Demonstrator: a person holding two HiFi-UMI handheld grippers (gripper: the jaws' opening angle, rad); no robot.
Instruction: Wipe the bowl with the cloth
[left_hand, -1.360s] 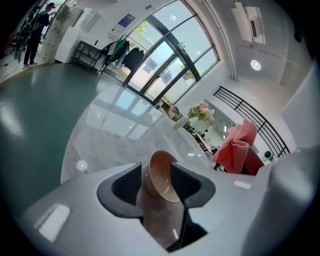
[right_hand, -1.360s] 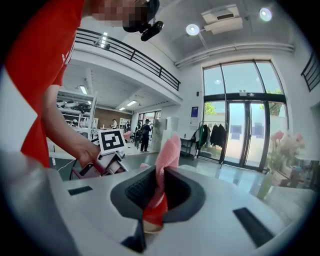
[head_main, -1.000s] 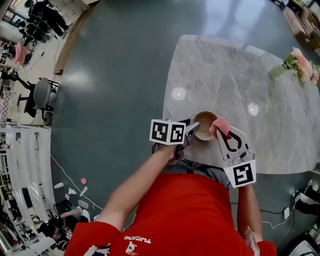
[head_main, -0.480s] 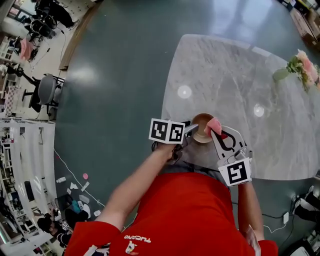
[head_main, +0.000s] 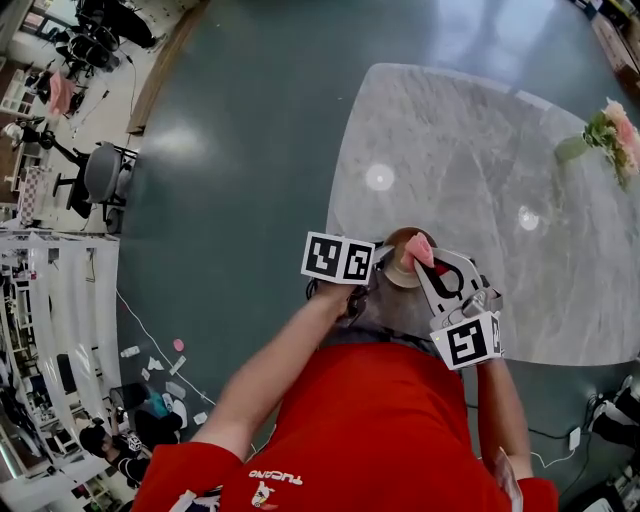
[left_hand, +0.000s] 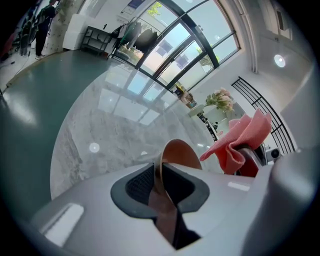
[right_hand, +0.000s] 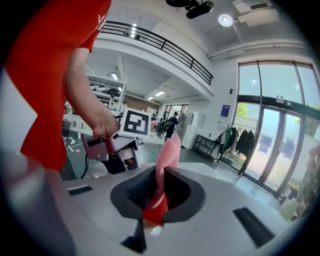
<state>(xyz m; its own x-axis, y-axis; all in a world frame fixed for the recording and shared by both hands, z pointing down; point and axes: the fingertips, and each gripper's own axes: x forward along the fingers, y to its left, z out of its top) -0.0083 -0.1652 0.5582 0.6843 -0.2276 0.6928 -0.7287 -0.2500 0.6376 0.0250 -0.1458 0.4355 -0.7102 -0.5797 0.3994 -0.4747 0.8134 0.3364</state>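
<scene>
A brown bowl (head_main: 397, 268) stands near the front edge of the marble table (head_main: 470, 150). My left gripper (head_main: 384, 257) reaches it from the left. Its jaws have just been closing, and in the left gripper view the bowl's rim (left_hand: 176, 152) stands pinched between the pads (left_hand: 145, 182). My right gripper (head_main: 424, 263) is shut on a pink cloth (head_main: 418, 248), which hangs over the bowl's right side and hides part of it. In the right gripper view the cloth (right_hand: 168, 150) sticks up from between the jaws, with the left gripper's marker cube (right_hand: 136, 122) behind it.
A vase of pink flowers (head_main: 612, 130) stands at the table's far right. The table edge runs just below the bowl, against my red shirt (head_main: 380, 430). Green floor (head_main: 240, 130) lies to the left, with chairs and clutter at the far left.
My right gripper has carried the cloth leftward and down over the bowl, covering more of it. The left gripper has stayed at the bowl's left rim.
</scene>
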